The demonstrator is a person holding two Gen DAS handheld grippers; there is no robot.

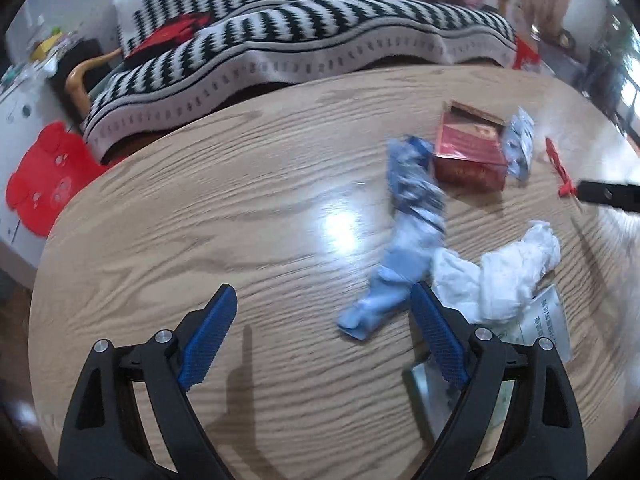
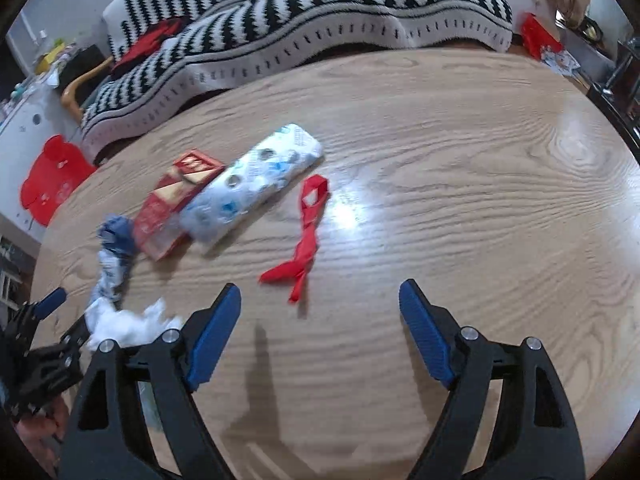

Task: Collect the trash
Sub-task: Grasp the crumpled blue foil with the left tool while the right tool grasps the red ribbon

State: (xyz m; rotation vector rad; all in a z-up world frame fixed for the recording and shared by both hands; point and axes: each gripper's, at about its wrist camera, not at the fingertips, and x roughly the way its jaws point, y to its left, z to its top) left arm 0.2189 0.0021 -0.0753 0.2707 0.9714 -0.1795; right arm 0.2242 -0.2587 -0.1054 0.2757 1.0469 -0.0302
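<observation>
1. Left tool (image 1: pixel 324 300): jaws wide apart, holding nothing, low over the counter (image 1: pixel 200 220).
2. Right tool (image 2: pixel 320 300): likewise wide, empty.
3. Blue wrapper (image 1: pixel 408 240), tissue (image 1: pixel 508 276): at 1 o'clock, nearest the left tool.
4. Red strip (image 2: pixel 306 232): at 12 o'clock of the right tool.
5. Red box (image 1: pixel 468 152), farther.
6. Step, as judged: approach; next, close on the wrapper.

Striped blanket (image 1: pixel 304 36) behind table (image 1: pixel 200 220); perhaps a red stool (image 1: pixel 44 176).

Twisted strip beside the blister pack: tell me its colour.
Red strip; clearest in the right wrist view.
</observation>
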